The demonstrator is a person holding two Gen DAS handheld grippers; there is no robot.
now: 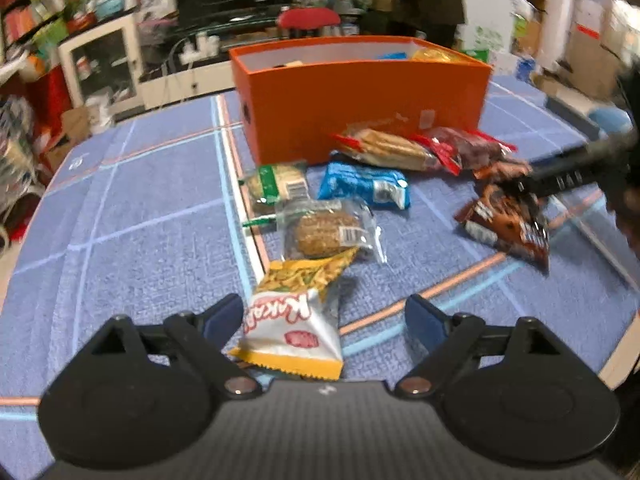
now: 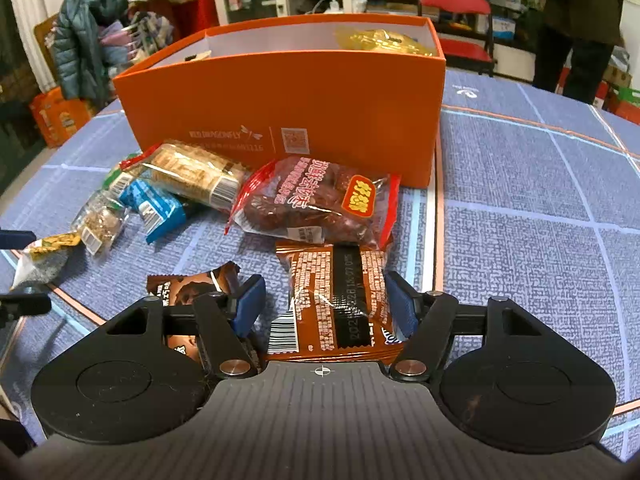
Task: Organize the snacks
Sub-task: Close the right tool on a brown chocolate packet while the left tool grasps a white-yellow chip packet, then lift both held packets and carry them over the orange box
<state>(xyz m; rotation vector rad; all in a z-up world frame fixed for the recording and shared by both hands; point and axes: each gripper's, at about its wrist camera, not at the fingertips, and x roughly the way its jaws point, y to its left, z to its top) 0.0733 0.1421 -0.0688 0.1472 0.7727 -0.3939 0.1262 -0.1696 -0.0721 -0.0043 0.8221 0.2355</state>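
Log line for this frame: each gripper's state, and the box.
left gripper: open around white-yellow packet | right gripper: open around brown packet | orange box: partly filled

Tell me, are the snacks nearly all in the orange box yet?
Not yet. A gold packet already sits inside the orange box. The right gripper has its jaws open around a brown packet, and the left gripper is open around a white and yellow packet. Neither is gripped. Several more, like the blue packet and red bag, wait on the table.
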